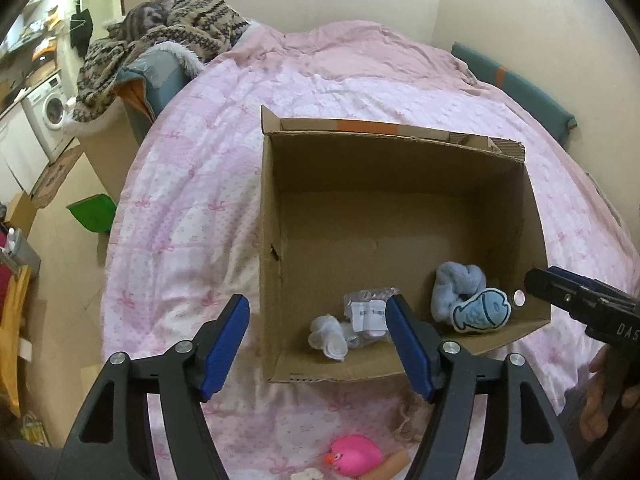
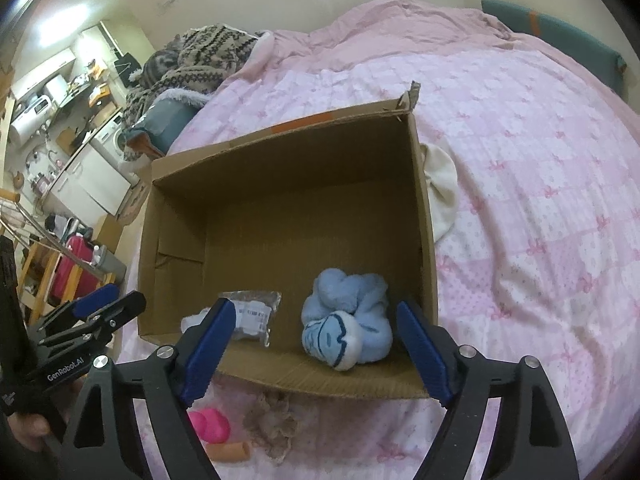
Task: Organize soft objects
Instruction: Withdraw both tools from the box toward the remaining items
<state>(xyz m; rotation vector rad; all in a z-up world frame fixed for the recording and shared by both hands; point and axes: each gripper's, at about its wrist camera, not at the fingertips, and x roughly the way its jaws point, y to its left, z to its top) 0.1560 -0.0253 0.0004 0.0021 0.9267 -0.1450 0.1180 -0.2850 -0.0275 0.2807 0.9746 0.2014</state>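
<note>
- We see our right gripper (image 2: 314, 346) open above the near edge of a cardboard box (image 2: 280, 184) on the pink bedspread (image 2: 540, 184).
- Inside lie a blue plush toy (image 2: 348, 316) and, left of it, a plastic packet (image 2: 256, 312).
- Our left gripper (image 2: 108, 304) shows at far left.

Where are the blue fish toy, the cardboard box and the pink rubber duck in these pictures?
blue fish toy (image 1: 482, 312), left wrist view, on the middle of its striped body.
cardboard box (image 2: 280, 168), right wrist view, on its far inner wall.
pink rubber duck (image 1: 356, 456), left wrist view, on its rounded body.
</note>
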